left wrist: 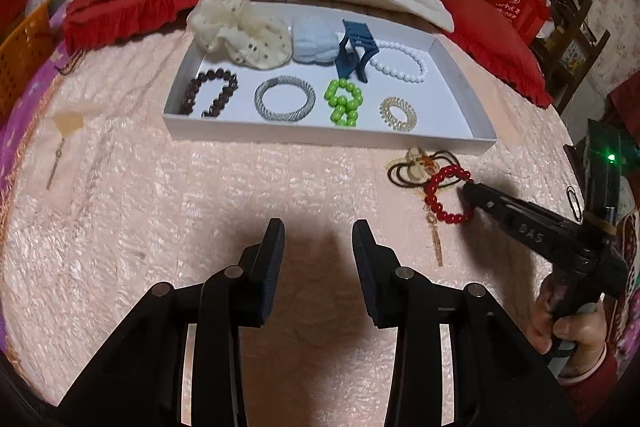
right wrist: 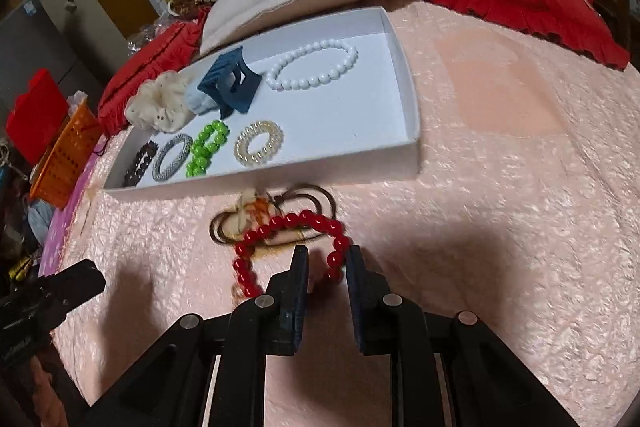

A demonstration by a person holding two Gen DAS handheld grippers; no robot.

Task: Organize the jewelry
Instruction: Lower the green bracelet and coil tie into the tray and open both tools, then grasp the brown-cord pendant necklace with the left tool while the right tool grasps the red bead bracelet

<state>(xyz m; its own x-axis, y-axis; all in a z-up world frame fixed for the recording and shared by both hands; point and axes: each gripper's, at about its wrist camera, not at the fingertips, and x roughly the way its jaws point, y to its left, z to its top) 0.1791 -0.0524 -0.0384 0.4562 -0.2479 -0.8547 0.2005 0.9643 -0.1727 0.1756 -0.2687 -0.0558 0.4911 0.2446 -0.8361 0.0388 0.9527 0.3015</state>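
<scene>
Left wrist view: left gripper (left wrist: 318, 233) hovers over bare pink bedspread (left wrist: 200, 195), fingers spread wide, nothing between them. White tray (left wrist: 476, 107) sits ahead, holding a cream scrunchie (left wrist: 240, 31), pale blue scrunchie (left wrist: 314, 41), blue claw clip (left wrist: 356, 49), white bead bracelet (left wrist: 398, 61), dark bead bracelet (left wrist: 212, 91), grey woven bangle (left wrist: 285, 98), green bead bracelet (left wrist: 343, 102) and clear coil hair tie (left wrist: 398, 113). Red bead bracelet (left wrist: 446, 193) lies on the bedspread just in front of the tray's near right corner, on top of brown hair ties (left wrist: 408, 169) with a small charm. Right gripper (left wrist: 468, 187) comes in from the right, tips at the bracelet's right-hand side; can't tell the gap from this angle. Right hand (left wrist: 568, 331) holds the handle. Right wrist view: right gripper (right wrist: 327, 253) fingers are partly open with a narrow gap, straddling the red bead bracelet (right wrist: 288, 247). The bracelet's right arc runs through the gap, beads touching or just off the right finger's inner face; left finger sits inside the loop. Not clamped. Bracelet rests on the bedspread (right wrist: 500, 187), overlapping the brown hair ties (right wrist: 312, 199), just beside the white tray (right wrist: 408, 99) near wall. Left gripper (right wrist: 76, 279) shows at the left edge, well apart from the bracelet.
</scene>
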